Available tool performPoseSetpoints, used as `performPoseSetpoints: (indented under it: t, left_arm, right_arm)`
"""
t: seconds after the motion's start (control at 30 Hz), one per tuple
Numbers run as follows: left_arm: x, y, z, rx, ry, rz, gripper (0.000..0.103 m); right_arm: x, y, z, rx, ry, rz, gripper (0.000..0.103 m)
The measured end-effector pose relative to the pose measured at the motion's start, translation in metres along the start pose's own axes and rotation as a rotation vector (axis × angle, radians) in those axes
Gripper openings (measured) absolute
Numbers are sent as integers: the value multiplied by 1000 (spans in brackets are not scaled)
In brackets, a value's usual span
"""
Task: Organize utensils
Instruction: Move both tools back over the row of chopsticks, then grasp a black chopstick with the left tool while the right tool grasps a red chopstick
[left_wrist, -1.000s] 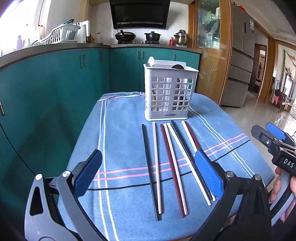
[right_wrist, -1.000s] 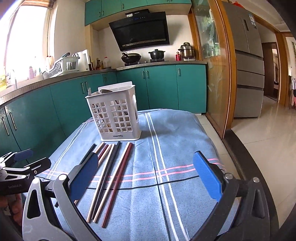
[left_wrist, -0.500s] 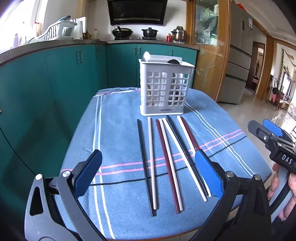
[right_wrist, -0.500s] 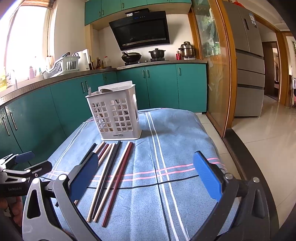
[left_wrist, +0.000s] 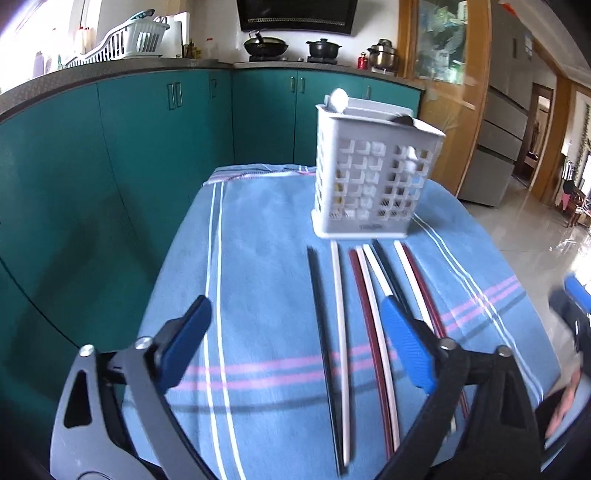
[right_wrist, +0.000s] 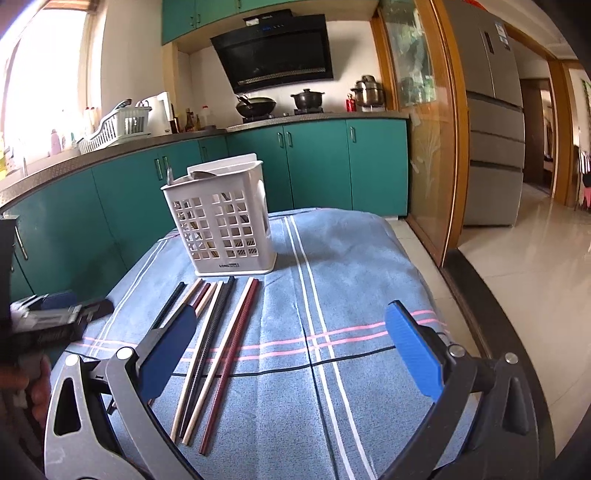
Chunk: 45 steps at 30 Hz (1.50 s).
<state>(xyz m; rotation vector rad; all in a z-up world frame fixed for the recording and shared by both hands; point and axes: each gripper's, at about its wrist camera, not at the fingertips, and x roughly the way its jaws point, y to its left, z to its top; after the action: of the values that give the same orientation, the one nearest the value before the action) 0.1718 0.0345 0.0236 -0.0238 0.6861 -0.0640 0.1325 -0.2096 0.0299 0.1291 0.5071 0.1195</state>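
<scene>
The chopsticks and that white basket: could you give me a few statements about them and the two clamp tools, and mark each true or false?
1. The white slotted plastic utensil basket stands upright on the blue striped tablecloth. True.
2. The loose chopsticks lie inside the basket. False: they lie flat on the cloth in front of it, in black, white and dark red.
3. The left gripper holds a chopstick. False: its jaws have just been closing a little, yet nothing is pressed between its blue pads.
4. The right gripper is open and empty. True.
5. The basket is empty. False: some utensils already stand in it.
</scene>
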Motion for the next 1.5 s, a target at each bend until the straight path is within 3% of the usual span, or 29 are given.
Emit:
performPoseSetpoints:
  t: [0.1, 0.27, 0.4, 0.67, 0.83, 1.03, 1.1, 1.17, 1.33, 1.5]
  left_arm:
    - [27, 4, 25, -13, 49, 14, 85]
    - [89, 5, 46, -31, 195, 2, 56]
    - [123, 0, 48, -19, 265, 9, 53]
    - [157, -10, 47, 24, 316, 23, 45]
    - [163, -9, 51, 32, 308, 38, 47]
    - [169, -7, 54, 44, 308, 27, 44]
    - [169, -6, 54, 50, 304, 20, 31]
    - [167, -4, 55, 45, 307, 2, 8]
    - [172, 10, 58, 19, 309, -51, 6]
    - [146, 32, 73, -59, 225, -86, 6]
  right_arm:
    - [2, -3, 1, 17, 30, 28, 100]
    - [4, -8, 1, 29, 47, 48, 100]
    - [12, -12, -2, 32, 73, 45, 100]
    - [25, -5, -3, -4, 112, 44, 100]
    - [48, 2, 10, -39, 141, 6, 99]
    - [120, 23, 40, -105, 313, 2, 99]
    - [149, 32, 42, -178, 377, -64, 99]
    - [164, 34, 39, -198, 419, -70, 97]
    - [177, 38, 36, -219, 421, -112, 97]
    - [190, 47, 32, -258, 448, -156, 94]
